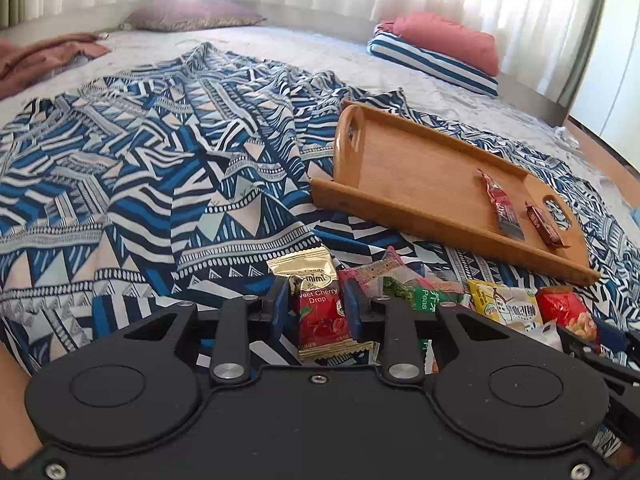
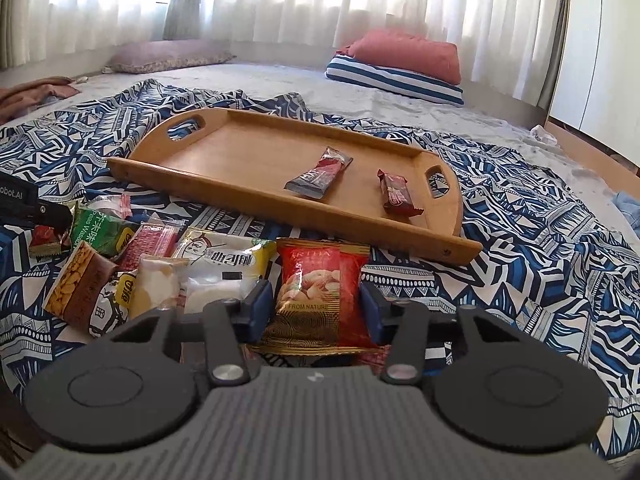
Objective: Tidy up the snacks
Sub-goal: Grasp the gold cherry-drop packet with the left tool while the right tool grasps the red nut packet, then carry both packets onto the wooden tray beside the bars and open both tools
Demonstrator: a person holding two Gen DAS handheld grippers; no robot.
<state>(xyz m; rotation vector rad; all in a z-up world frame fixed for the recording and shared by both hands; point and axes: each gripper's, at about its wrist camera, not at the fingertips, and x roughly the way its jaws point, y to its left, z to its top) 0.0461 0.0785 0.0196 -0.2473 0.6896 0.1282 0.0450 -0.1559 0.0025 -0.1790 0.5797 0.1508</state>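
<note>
- The left gripper (image 1: 318, 304), low in the centre of the left wrist view, has its blue pads (image 1: 280, 300) pressed against both sides of a red-and-gold cherry-drop candy packet (image 1: 319, 308), so it is clamped on that packet.
- The right gripper (image 2: 318, 312), low in the centre of the right wrist view, has its blue pads (image 2: 256, 308) either side of a red nut packet with a gold bottom edge (image 2: 320, 296); the left pad touches it, but I cannot tell whether the right pad does, so the grip is uncertain.
- Just left of the red nut packet in that view lies a loose pile of snacks: a white-and-yellow packet with a cartoon face (image 2: 224, 260), a green wasabi-pea packet (image 2: 102, 232), a pink clear-wrapped packet (image 2: 150, 242) and a brown packet showing peanuts (image 2: 78, 286).
- The left gripper's black body shows at the left edge of the right wrist view, at the pile's far side.
- Beyond the pile, in the middle of the right wrist view, a wooden tray with cut-out handles (image 2: 240, 152) sits on a blue-and-white patterned cloth (image 2: 540, 248).
- On the tray's right half lie a long dark red bar wrapper (image 2: 320, 174) and, near the right handle, a small dark red wrapped snack (image 2: 396, 194), apart from each other.
- In the upper right of the frame, a red pillow (image 2: 408, 54) rests on a blue-and-white striped cushion (image 2: 394, 80).
</note>
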